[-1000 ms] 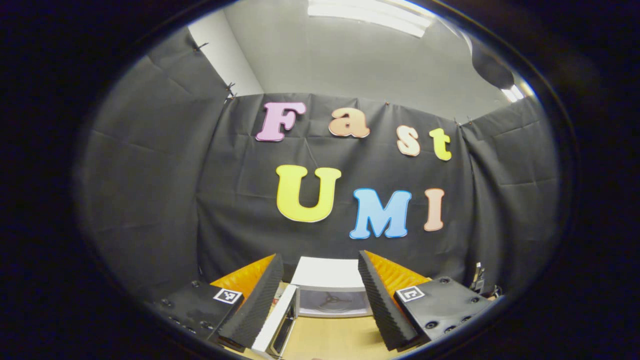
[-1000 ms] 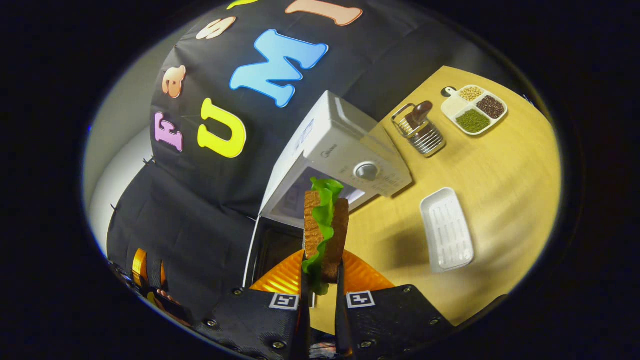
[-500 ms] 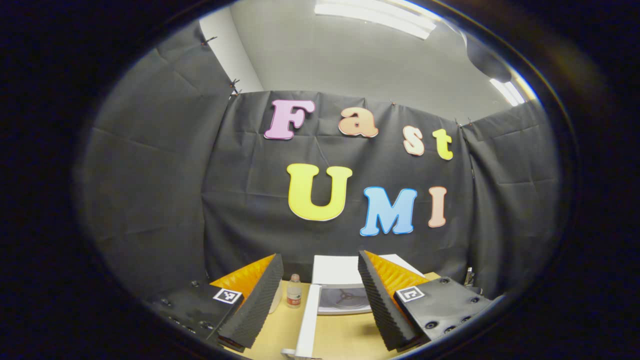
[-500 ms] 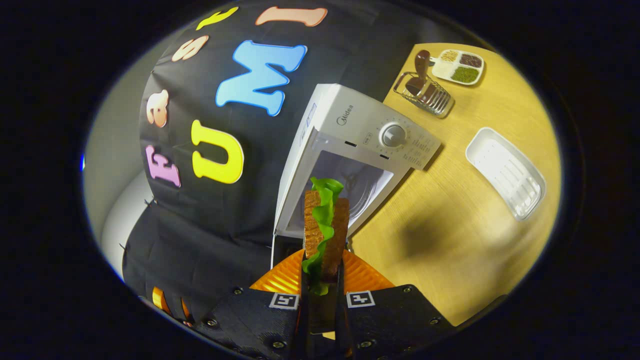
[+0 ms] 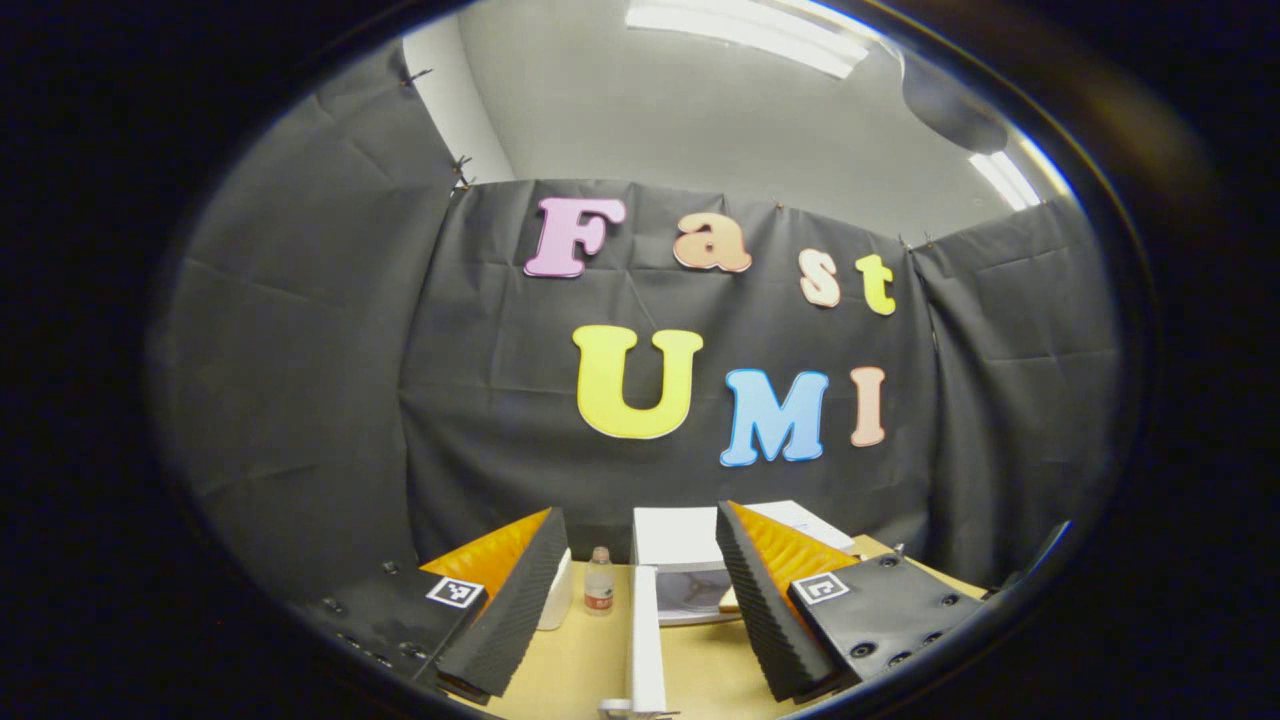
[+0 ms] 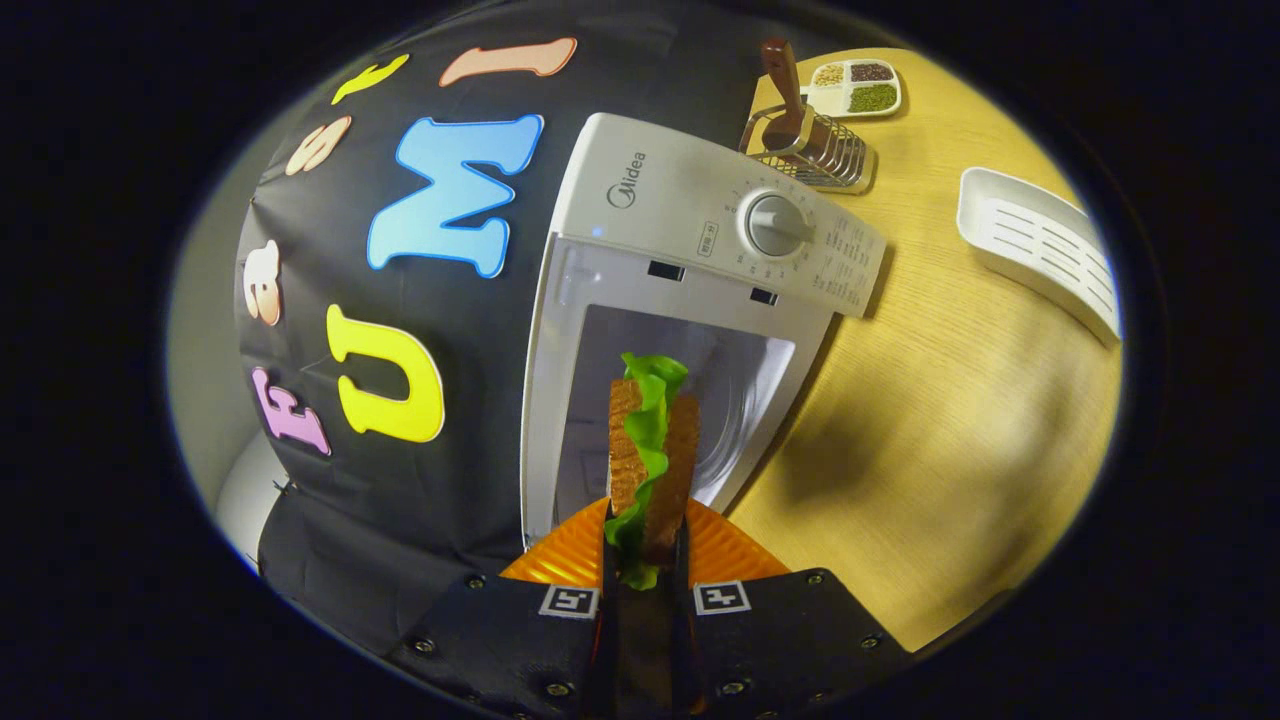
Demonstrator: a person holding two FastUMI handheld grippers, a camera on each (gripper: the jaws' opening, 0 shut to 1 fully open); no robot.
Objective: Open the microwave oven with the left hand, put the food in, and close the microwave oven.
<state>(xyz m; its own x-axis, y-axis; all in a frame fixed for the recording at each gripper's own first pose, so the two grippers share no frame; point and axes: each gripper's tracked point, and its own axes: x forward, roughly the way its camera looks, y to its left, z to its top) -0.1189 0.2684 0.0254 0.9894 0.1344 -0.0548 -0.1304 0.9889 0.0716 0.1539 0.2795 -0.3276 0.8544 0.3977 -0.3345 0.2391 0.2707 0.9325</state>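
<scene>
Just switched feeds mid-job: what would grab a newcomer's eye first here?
The sandwich, clamped upright in the right gripper, with green lettuce showing, straight before the microwave's open cavity. In the left gripper view, the open left gripper frames the swung-out door, with a small bottle beyond.

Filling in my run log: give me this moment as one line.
phase: carrying food in | right gripper: shut on sandwich, facing open microwave cavity | left gripper: open, holding nothing | door: open

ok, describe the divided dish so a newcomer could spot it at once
Start at the white microwave on the wooden table. Beyond the wire rack beside it lies the divided dish: small, white, the one item holding separate piles of grains.
</scene>
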